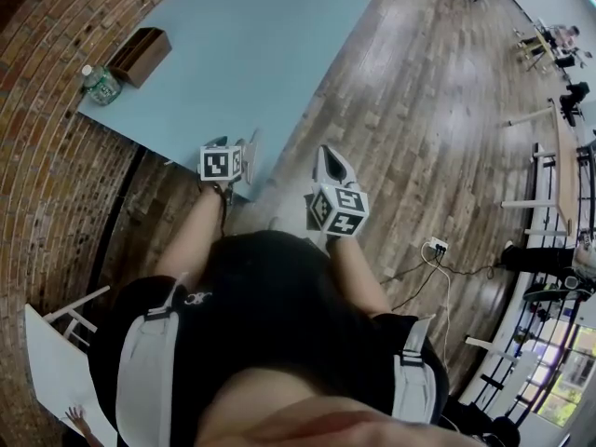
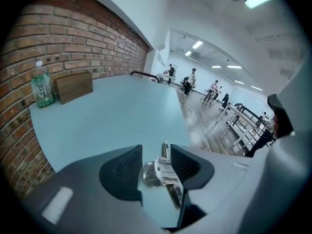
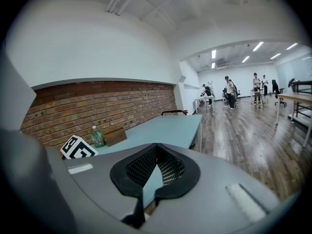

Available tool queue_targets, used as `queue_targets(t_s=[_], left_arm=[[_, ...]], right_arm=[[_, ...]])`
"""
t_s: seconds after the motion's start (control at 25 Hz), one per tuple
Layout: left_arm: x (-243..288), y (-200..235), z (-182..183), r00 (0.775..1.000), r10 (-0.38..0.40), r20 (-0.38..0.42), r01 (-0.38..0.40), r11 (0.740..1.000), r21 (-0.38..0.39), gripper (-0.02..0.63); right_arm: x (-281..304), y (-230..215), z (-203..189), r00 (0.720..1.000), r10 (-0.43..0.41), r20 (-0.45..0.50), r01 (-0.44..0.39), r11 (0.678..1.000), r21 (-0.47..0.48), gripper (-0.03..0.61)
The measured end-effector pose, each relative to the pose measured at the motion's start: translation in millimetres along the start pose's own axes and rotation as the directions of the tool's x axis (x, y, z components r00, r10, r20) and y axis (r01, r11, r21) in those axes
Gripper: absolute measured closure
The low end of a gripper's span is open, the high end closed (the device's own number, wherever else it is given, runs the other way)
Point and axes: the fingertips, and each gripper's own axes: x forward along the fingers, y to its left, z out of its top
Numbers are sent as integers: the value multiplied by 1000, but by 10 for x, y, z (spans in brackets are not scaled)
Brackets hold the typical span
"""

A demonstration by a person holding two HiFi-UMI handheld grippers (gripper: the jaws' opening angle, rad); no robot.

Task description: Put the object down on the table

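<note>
Head view: I have the left tool (image 1: 251, 149) over the near corner of the counter (image 1: 261, 54). The right tool (image 1: 328, 156) is beside it, off the edge.

Left gripper view: jaws spread. The metal clip (image 2: 163, 175) lies between them, apparently on the counter and against one pad. Risk: if the clip snags as I lift away, it could be dragged off the edge.

Right gripper view: jaws pressed together, empty.

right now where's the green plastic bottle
The green plastic bottle stands upper left in the head view, on the blue table's corner beside the brown wooden box.
</note>
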Motion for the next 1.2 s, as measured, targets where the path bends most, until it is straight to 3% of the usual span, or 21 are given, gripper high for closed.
queue_targets(t_s=[0.04, 0.08, 0.12, 0.16, 0.24, 0.48, 0.64, 1.2], left_arm=[[-73, 21, 106, 999, 13, 39, -12, 1000, -1, 437], [-169, 26, 230, 996, 20, 88, -20, 1000, -2, 487], [-273, 16, 356, 990, 22, 138, -21, 1000, -4, 596], [-368, -11, 468, 983, 15, 182, -14, 1000, -6, 612], [-523, -121, 650, 971, -19, 237, 17, 1000, 10, 614], [-945, -612, 1056, 942, -125, 313, 71, 981, 179, 614], [-1117, -772, 1181, 933, -151, 327, 81, 973, 217, 614], [-1120, -720, 1173, 952, -135, 275, 68, 969, 239, 614]], right_arm=[[6, 14, 7, 1000, 5, 2, -5, 1000, 0, 563], [11, 30, 13, 1000, 10, 4, -10, 1000, -2, 563], [17, 46, 17, 1000, 14, 6, -14, 1000, -3, 563], [25, 60, 22, 1000, 18, 8, -18, 1000, -5, 563], [43, 75, 41, 1000, 23, 14, -23, 1000, -5, 563], [63, 72, 160, 998, 16, 58, -17, 1000, 13, 565], [106, 90, 152, 999, 8, 49, -8, 1000, 11, 565], [120, 140, 177, 998, 32, 54, -32, 999, 6, 566]])
